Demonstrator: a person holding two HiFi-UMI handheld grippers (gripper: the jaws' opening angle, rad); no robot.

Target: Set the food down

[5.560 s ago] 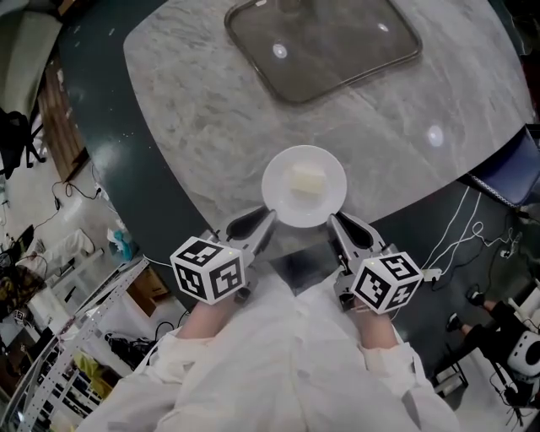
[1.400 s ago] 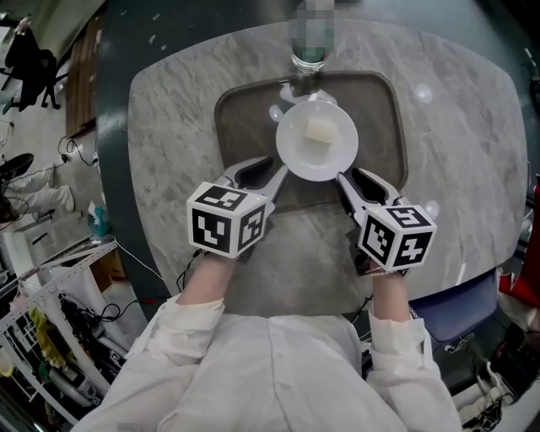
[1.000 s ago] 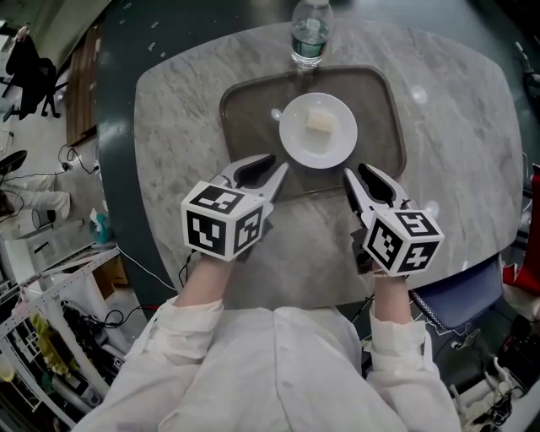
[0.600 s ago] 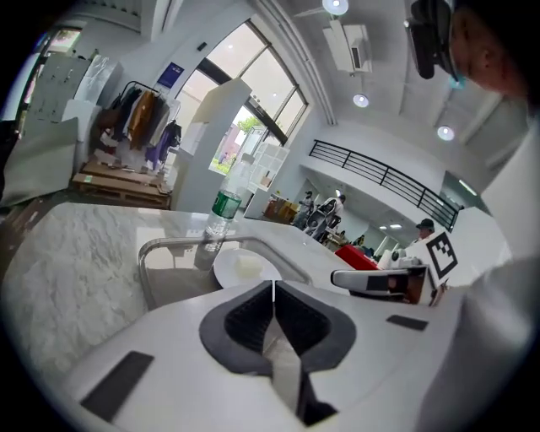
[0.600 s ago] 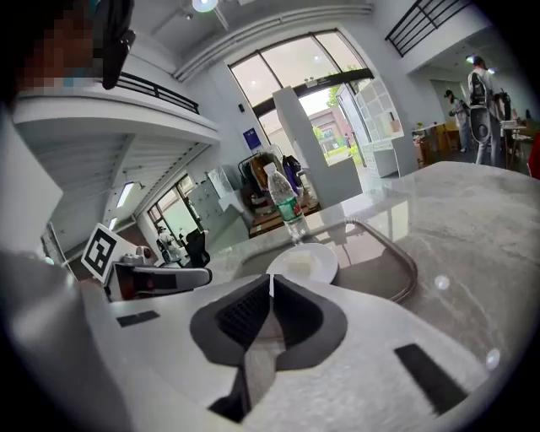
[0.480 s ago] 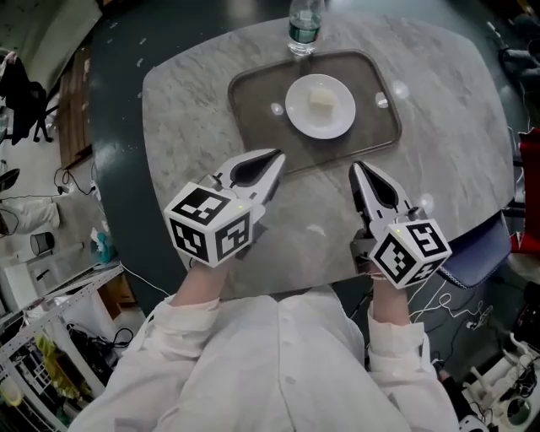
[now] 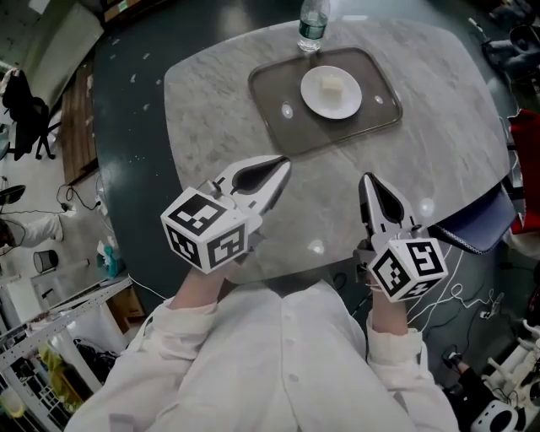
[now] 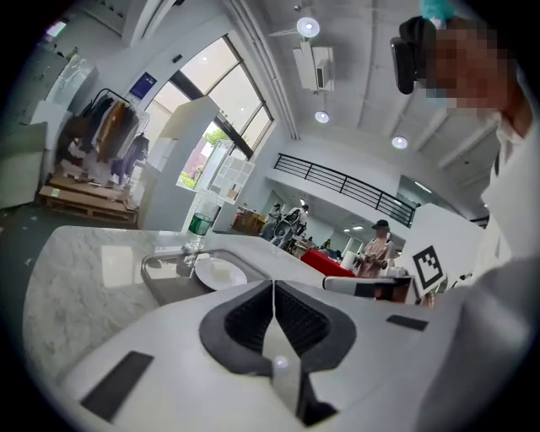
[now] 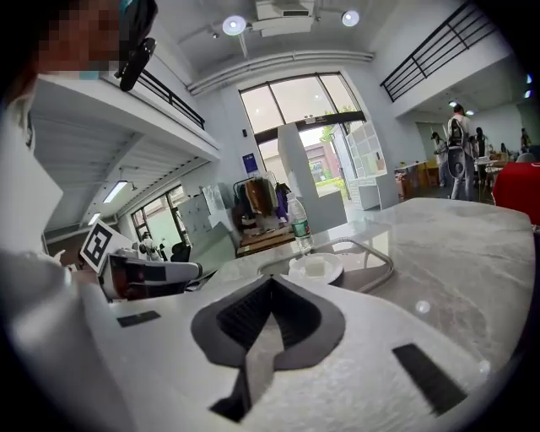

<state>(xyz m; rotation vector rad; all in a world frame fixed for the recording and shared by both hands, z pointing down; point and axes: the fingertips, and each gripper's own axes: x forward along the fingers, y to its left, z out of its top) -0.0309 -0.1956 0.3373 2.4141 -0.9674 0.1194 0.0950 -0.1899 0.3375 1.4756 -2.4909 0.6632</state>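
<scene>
The white plate (image 7: 331, 93) with a pale cube of food (image 7: 335, 84) rests on the grey tray (image 7: 278, 118) at the table's far side. It also shows in the left gripper view as plate (image 8: 218, 273) and in the right gripper view as plate (image 9: 314, 268) with food (image 9: 315, 265). My left gripper (image 7: 285, 160) (image 8: 273, 283) hangs well short of the tray, shut and empty. My right gripper (image 7: 365, 177) (image 9: 272, 278) is level with it on the right; its jaws have just been closing with nothing between them, and they are shut.
A water bottle (image 7: 312, 25) (image 9: 299, 221) (image 8: 196, 228) stands just beyond the tray. The marble table (image 7: 211, 101) has rounded edges; its near edge lies under my hands. A blue chair (image 7: 472, 228) sits at the right. Cables and clutter cover the floor on the left.
Both grippers have drawn back from the tray toward my body and risen. The plate stays on the tray. The right jaws went from apart to shut.
</scene>
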